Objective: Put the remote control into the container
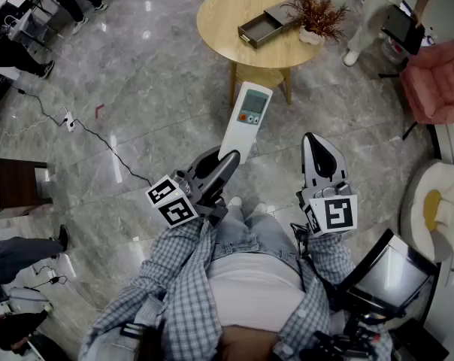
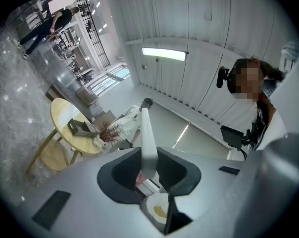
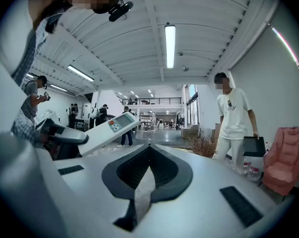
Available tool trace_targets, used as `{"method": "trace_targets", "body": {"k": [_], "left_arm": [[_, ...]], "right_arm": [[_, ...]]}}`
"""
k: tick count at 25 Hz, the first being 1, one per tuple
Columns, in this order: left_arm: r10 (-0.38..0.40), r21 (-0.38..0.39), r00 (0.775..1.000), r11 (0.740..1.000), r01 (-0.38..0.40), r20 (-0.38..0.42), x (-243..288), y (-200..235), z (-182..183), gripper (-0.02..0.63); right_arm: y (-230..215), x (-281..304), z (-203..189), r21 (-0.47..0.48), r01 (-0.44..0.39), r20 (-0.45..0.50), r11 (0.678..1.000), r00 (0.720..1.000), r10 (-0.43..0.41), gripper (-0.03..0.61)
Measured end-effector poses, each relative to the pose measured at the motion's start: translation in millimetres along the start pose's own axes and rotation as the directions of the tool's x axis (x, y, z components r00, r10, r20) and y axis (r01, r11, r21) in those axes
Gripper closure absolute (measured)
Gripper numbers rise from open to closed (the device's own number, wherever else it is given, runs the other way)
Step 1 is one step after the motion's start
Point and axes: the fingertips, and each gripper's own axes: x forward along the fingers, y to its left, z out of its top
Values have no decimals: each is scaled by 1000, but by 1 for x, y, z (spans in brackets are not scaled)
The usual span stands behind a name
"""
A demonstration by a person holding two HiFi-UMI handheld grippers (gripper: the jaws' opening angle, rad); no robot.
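A white remote control (image 1: 243,119) with a grey screen and an orange button is held by its lower end in my left gripper (image 1: 225,161), which is shut on it. It sticks out forward, above the floor, short of the round wooden table (image 1: 219,22). In the left gripper view the remote (image 2: 148,140) shows edge-on between the jaws. The container (image 1: 261,27), a dark open tray, lies on that table beside a dried plant. My right gripper (image 1: 319,150) is shut and empty, to the right of the remote (image 3: 107,131).
A potted dried plant (image 1: 316,15) stands on the table next to the container. A person in white with a dark tray (image 3: 233,123) stands beyond the table. A pink armchair (image 1: 437,81) is at the right. A cable and power strip (image 1: 71,122) lie on the marble floor at the left.
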Motion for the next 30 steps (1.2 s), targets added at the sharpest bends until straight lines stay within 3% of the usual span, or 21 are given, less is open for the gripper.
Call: {"method": "trace_targets", "body": {"k": [9,16,30], "left_arm": [[-13,-21,1000,1000,13,15,1,-3,2,516],[1,-15,999,1000,-1,32,2,-9,3,517],[40,-37,996,999,-37,80,21,-24,-13,517]], "right_arm": [[0,1,3,-4,-4,10,1000,1000,4,572],[-17,-11,4,81,39,9,996,999,-40,572],[-44,-36,-2,64,6,-6,998,1000,-6,572]]}}
